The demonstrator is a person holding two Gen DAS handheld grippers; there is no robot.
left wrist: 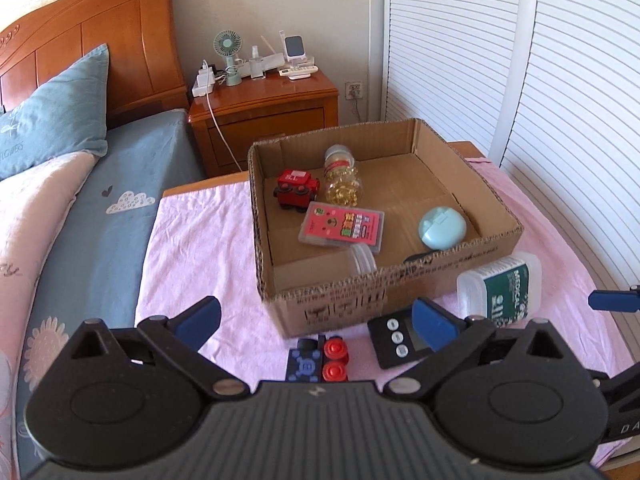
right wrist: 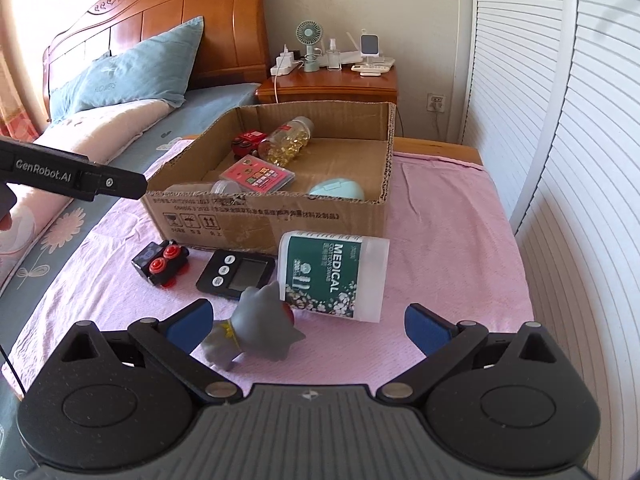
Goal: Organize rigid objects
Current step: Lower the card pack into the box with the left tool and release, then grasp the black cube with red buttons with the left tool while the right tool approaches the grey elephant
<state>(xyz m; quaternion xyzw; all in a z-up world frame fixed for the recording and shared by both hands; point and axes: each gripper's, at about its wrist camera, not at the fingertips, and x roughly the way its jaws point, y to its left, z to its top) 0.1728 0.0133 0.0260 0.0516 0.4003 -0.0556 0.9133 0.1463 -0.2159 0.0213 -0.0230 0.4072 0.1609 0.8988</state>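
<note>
Ahead of both empty, wide-open claws, left gripper [left wrist: 316,318] and right gripper [right wrist: 308,320], the cardboard box [right wrist: 264,216] already holds a red toy car [left wrist: 297,190], capsule bottle [left wrist: 342,178], pink card case [left wrist: 342,225] and mint case [left wrist: 442,227]. Still outside the box lie a black toy car [right wrist: 162,263], digital timer [right wrist: 236,275], cotton swab tub [right wrist: 334,276] and grey figurine [right wrist: 252,326], so roughly half remains.

Light: bright daylight, even | Glare: washed-out upper left corner in the right wrist view; sheen on nightstand [left wrist: 264,96] top | Shadows: soft, inside cardboard box [left wrist: 400,276] | Focus: sharp, no blur | Distortion: strong fisheye bowing at edges, dark corners
</note>
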